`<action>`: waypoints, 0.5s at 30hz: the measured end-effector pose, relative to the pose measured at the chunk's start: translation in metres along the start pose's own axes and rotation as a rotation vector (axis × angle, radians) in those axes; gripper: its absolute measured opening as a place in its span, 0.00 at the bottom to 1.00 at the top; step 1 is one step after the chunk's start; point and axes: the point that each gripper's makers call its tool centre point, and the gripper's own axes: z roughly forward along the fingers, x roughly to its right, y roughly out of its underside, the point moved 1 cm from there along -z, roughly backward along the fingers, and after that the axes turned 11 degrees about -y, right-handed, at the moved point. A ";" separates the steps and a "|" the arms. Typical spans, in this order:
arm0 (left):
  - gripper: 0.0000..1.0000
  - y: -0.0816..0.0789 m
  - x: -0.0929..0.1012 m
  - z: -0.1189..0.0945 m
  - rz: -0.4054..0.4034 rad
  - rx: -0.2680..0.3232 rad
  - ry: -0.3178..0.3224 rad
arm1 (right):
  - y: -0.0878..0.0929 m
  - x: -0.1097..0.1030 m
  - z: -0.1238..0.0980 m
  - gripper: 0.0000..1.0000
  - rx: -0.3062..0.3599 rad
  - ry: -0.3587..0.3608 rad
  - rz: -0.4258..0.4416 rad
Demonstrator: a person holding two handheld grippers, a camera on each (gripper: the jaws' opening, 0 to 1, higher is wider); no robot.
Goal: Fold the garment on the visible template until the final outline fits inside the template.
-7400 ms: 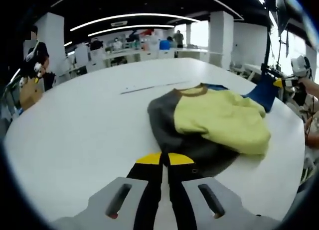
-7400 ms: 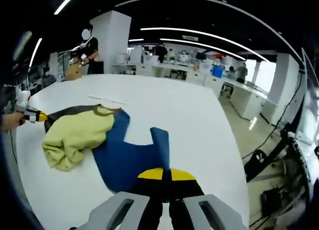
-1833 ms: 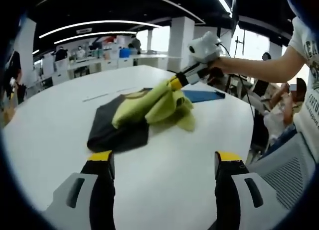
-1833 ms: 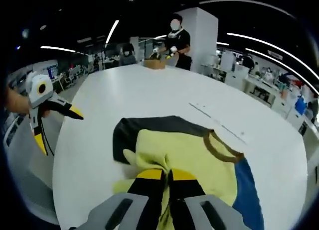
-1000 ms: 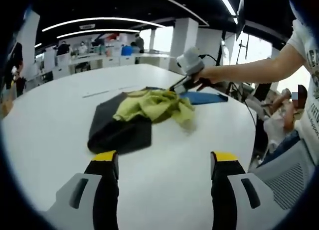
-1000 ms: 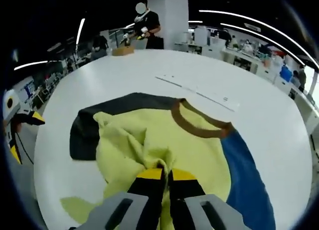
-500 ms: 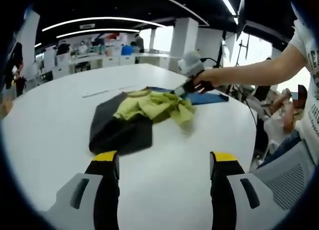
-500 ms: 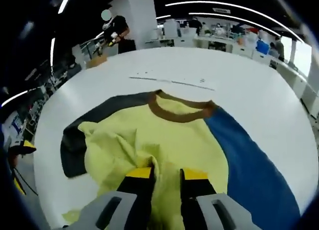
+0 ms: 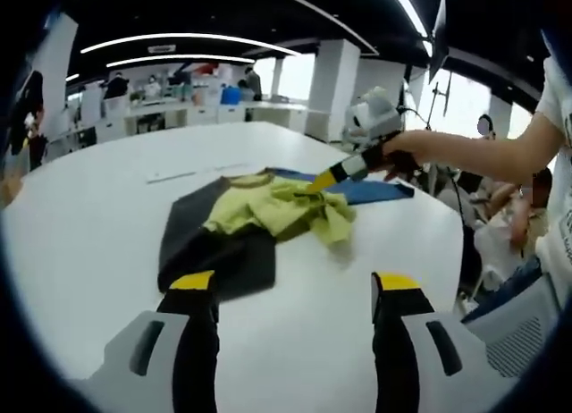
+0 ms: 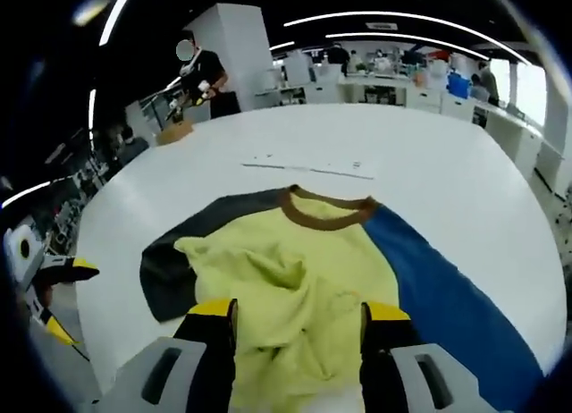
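- We see the soft shirt (image 10: 295, 252), yellow, grey and blue, rumpled on the white bench (image 10: 402, 154), brown collar away from the right tongs (image 10: 298, 319)
- Both right and left tongs (image 9: 293, 292) gape

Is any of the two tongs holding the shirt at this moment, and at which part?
Nothing is held. The right tongs stand open over the crumpled yellow part of the shirt. The left tongs are open too, apart from it, above the white table.
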 end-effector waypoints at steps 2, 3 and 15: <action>0.65 -0.004 0.000 0.005 0.001 0.007 -0.005 | 0.002 -0.007 -0.006 0.55 -0.004 -0.010 -0.008; 0.64 -0.006 0.000 0.007 0.002 0.008 -0.005 | 0.004 -0.011 -0.010 0.56 -0.003 -0.009 -0.005; 0.58 -0.012 0.009 0.035 0.052 0.004 0.007 | 0.040 -0.040 -0.029 0.62 -0.032 -0.050 0.030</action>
